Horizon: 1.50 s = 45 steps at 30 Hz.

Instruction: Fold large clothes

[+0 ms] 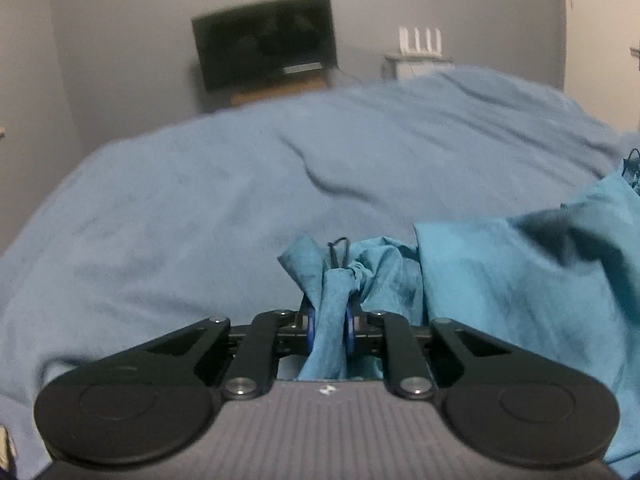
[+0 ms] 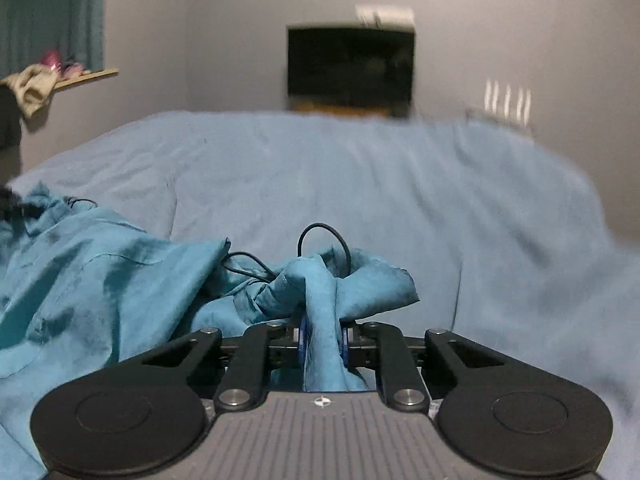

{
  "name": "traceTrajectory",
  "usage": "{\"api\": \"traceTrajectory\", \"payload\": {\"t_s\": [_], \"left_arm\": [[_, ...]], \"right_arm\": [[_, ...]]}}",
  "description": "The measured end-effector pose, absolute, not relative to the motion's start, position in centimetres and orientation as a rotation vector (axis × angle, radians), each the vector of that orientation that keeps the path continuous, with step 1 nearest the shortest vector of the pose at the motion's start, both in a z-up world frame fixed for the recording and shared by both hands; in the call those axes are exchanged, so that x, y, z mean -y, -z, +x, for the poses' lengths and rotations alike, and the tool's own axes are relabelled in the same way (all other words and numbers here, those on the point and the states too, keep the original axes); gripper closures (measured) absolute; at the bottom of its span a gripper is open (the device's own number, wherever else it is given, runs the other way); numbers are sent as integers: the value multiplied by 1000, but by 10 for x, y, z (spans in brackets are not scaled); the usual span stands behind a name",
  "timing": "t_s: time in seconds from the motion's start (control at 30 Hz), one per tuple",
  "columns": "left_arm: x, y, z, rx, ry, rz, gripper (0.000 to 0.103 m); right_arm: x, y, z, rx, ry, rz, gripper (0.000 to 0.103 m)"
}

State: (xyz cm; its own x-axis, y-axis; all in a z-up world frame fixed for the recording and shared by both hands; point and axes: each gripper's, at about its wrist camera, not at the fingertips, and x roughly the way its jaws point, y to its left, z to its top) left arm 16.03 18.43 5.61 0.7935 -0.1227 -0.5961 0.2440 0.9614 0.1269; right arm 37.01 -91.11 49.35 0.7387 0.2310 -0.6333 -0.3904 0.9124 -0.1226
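Note:
A teal garment (image 1: 520,292) lies crumpled on a bed with a light blue cover (image 1: 200,208). My left gripper (image 1: 330,328) is shut on a bunched fold of the garment, and its blue pads pinch the cloth from both sides. The rest of the cloth spreads to the right in the left wrist view. My right gripper (image 2: 323,344) is shut on another bunched fold of the same teal garment (image 2: 100,292), which spreads to the left there. A thin black drawstring (image 2: 320,236) loops up out of the cloth just beyond the right gripper.
The light blue bed cover (image 2: 400,184) fills the middle of both views. Beyond the bed a dark screen (image 1: 266,44) stands against the grey wall, with a white router (image 1: 420,42) to its right. A shelf with cloths (image 2: 60,76) hangs on the left wall.

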Motion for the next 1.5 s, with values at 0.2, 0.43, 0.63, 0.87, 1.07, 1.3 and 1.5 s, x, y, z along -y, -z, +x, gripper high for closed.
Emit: {"api": "traceTrajectory", "payload": {"t_s": [0.2,0.43,0.63,0.87,1.07,1.3,1.5], "left_arm": [[-169,-95,204,-482,103,233,91],[-157,-81,255,-544,-117,208,61],[-161,-85,209,-477,-203,94,21],[-92,-50,175,-518,64,56,20],[-31,-2,187,-593,224,192,20],[-46,34,198,-716,220,209,19],[-52,32,169,-665,158,232,15]], "right_arm": [[882,-534,418,-481,-307,-401,88],[869,-529,495,-399,-77,-460,40],[865,-516,475,-455,-60,-347,33],[812,-465,419,-507,-251,-237,32],[768,-439,406,-538,-401,-261,38],[787,-409,412,-677,-317,-252,36],[821,-412,406,-679,-142,-214,30]]}}
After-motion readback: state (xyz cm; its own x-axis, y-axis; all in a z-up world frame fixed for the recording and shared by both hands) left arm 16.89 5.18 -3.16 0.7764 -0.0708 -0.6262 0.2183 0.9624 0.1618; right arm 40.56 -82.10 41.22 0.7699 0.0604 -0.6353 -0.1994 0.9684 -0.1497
